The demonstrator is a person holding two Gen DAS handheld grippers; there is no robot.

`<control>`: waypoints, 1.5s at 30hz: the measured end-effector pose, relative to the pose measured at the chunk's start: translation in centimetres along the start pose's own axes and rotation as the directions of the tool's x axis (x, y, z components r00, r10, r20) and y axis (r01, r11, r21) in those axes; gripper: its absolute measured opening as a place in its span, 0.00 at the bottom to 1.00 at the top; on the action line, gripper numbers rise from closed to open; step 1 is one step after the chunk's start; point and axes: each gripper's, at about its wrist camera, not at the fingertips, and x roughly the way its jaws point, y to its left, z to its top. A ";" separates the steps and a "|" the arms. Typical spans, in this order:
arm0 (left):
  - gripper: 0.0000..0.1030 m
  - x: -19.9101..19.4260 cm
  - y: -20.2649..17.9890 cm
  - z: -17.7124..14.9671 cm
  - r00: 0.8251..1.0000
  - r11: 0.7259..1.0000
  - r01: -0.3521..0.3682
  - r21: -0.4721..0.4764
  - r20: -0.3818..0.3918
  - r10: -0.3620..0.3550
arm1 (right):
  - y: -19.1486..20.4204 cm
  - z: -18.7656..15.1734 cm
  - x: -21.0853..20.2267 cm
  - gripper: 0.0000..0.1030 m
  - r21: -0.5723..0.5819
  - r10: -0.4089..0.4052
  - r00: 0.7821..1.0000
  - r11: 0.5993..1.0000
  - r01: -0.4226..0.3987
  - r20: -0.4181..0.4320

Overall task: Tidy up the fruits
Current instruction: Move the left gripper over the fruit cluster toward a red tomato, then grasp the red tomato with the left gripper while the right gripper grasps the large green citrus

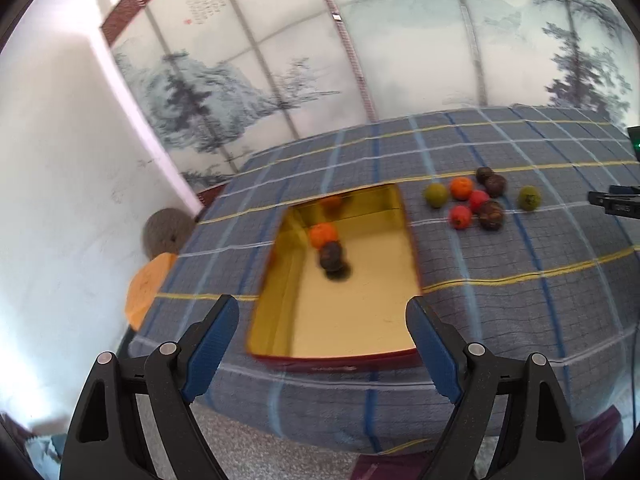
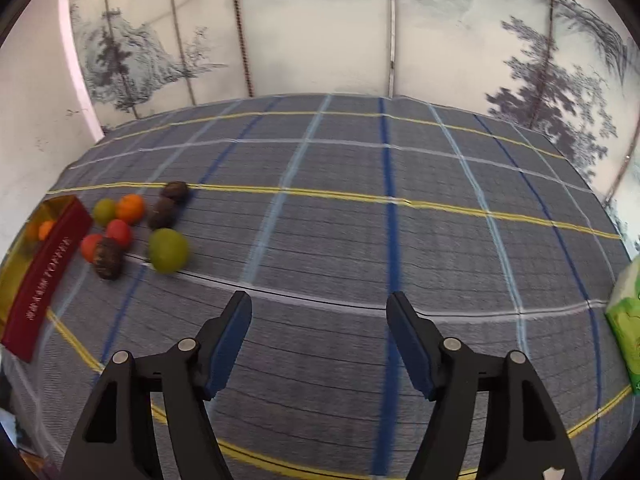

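A gold-lined red tin box lies on the checked cloth and holds an orange fruit and a dark brown fruit. My left gripper is open and empty above the box's near edge. To the right of the box lies a cluster of several fruits: green, orange, red and dark brown. In the right wrist view the cluster is at the left, with a big green fruit nearest. My right gripper is open and empty over bare cloth, right of the fruits.
The box's red side shows at the left of the right wrist view. A green packet lies at the right table edge. A painted screen wall stands behind the table. An orange stool stands beside the table's left edge.
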 end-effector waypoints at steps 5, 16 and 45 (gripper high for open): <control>0.83 1.7 -2.5 2.8 0.970 0.971 0.240 0.002 -0.042 -0.239 | -1.4 -0.8 1.2 0.67 0.045 0.016 1.000 0.999 -0.014 -0.025; 0.79 9.2 -10.2 8.5 0.857 0.862 0.507 0.018 -0.119 -0.502 | -1.3 -0.9 1.2 0.72 0.063 0.079 0.997 0.995 -0.077 -0.025; 0.31 21.5 -10.8 9.4 0.793 0.853 0.517 -0.067 -0.338 -0.507 | -0.8 -0.8 1.3 0.87 0.055 0.117 0.993 0.992 -0.115 -0.033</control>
